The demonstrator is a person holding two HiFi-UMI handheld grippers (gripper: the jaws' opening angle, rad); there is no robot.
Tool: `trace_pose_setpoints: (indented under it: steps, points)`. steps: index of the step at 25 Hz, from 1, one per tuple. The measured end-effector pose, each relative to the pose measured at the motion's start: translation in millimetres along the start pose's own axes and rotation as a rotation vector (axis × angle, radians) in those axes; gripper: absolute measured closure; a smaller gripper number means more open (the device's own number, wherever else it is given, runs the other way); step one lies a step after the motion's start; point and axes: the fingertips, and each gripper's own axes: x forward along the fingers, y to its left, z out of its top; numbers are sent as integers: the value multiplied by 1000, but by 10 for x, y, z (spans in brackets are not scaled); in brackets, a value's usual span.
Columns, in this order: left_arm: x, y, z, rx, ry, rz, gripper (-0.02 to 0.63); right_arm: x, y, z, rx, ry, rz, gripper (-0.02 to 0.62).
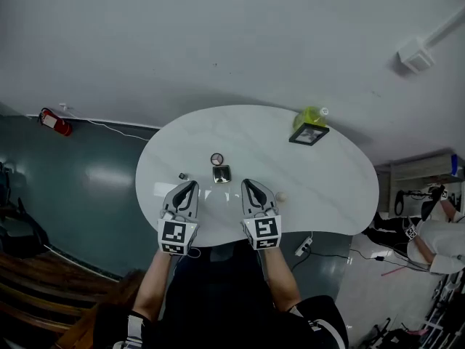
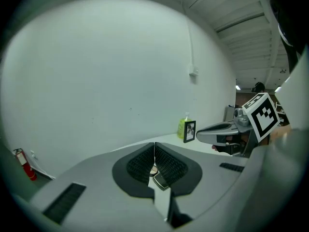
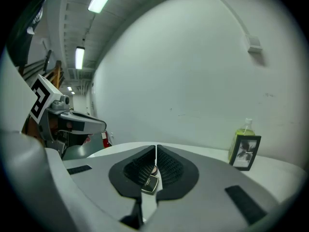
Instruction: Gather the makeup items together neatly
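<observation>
You're at the approach, with nothing picked up yet. Your left tongs (image 1: 190, 186) and right tongs (image 1: 247, 184) are both pressed together and empty at the near edge of the bench (image 1: 327, 173). The square compact (image 1: 221, 173) and round compact (image 1: 216, 158) lie mid-bench, just beyond the tips. A small dark piece (image 1: 183, 176) and a pale round piece (image 1: 281, 196) sit apart to either side. The next move is probably to open one pair and fetch a stray.

A white kidney-shaped table (image 1: 327, 187) is set against a pale wall. At its far right side a black picture frame (image 1: 309, 134) is stood, a yellow-green pump bottle (image 1: 311, 115) just behind it. Left of the table a red fire extinguisher (image 1: 55, 122) is placed by the wall; a white power strip (image 1: 304, 246) is seen below the table's near edge.
</observation>
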Motion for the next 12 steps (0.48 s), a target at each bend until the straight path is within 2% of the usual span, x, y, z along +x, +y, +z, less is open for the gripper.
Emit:
trace_pose_setpoints:
  steps: [7,12]
  points:
    - [197,204,-292,16,62,-123,586,303,86,-249,50,46,-97,561]
    - [305,301,-464,18,104,-190,586,464,206,-457,92,86,-124,561]
